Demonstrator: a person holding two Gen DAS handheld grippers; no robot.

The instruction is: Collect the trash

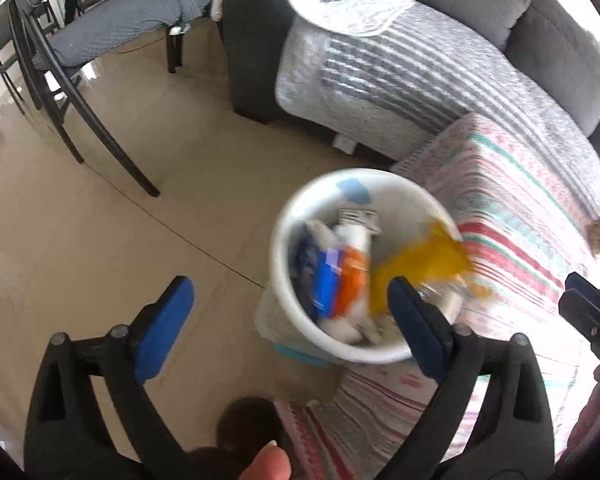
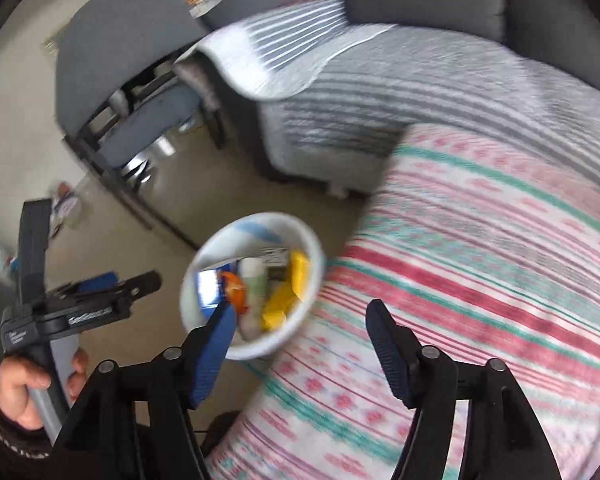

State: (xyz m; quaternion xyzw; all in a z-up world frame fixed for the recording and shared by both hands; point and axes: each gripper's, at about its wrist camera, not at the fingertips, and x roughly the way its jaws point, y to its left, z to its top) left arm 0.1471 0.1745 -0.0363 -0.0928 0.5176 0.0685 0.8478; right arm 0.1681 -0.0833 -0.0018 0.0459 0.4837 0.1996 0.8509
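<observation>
White bin (image 1: 284, 280) of trash below open, empty left hand-held gripper (image 1: 288, 308).

Beige tile floor (image 1: 100, 240) carries a white trash bin (image 1: 284, 248), standing upright just beside the striped-blanket surface (image 1: 520, 220); whether they touch I can't tell. Also on the floor: a black-legged chair with grey cushion (image 1: 100, 32), the grey couch under a grey striped cover (image 1: 400, 80), and some small clutter (image 2: 66, 204) behind the chair, too blurred to identify. The pink/green/white blanket lies flat over its support; what's underneath is hidden.
</observation>
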